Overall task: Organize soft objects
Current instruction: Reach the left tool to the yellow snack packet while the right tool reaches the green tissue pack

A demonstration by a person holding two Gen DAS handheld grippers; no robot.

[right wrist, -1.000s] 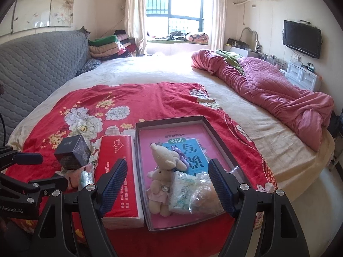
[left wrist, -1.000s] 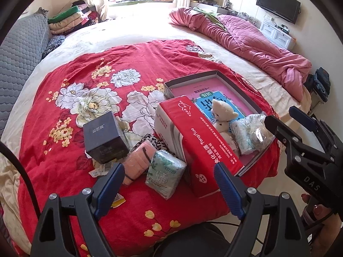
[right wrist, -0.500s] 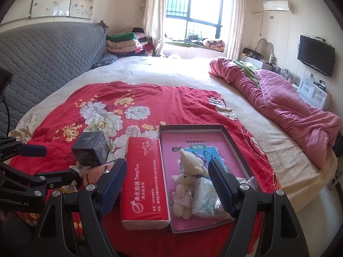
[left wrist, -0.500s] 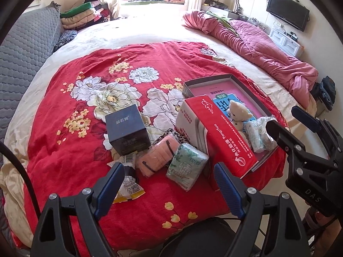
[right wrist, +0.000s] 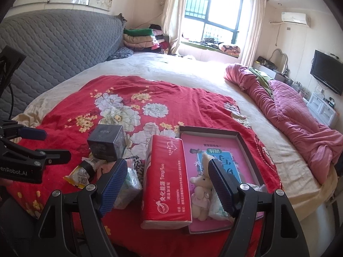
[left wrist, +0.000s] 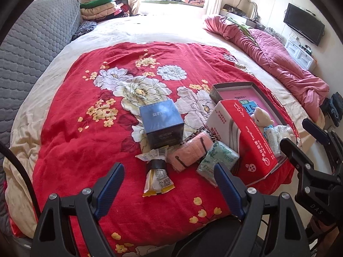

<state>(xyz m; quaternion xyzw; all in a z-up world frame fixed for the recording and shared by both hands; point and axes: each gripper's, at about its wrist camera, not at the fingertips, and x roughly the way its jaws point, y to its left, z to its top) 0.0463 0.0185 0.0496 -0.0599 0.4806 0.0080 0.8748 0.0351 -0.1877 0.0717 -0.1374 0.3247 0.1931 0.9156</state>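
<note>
On the red floral blanket (left wrist: 90,137) lies a shallow grey box with a pink lining (left wrist: 233,85) (right wrist: 211,129). In it are a cream plush bear (left wrist: 262,116) (right wrist: 201,182) and clear-wrapped packets (left wrist: 276,135). A red tissue pack (left wrist: 246,137) (right wrist: 166,177) leans on the box's left rim. Left of the pack lie a pink folded cloth (left wrist: 189,150) and a green-and-white tissue packet (left wrist: 218,160) (right wrist: 128,184). My left gripper (left wrist: 168,168) hangs open and empty over the blanket's near edge. My right gripper (right wrist: 167,163) is open and empty above the red pack.
A dark blue carton (left wrist: 163,124) (right wrist: 106,142) and a yellow snack packet (left wrist: 157,175) lie by the soft items. A crumpled pink quilt (left wrist: 278,64) lies along the bed's right side, and a grey padded headboard (right wrist: 53,49) stands left. Folded clothes (right wrist: 141,36) are stacked at the back.
Both grippers have moved left along the bed's near edge, so everything sits further right in both views. The yellow snack packet has come into full view. Nothing was picked up.
</note>
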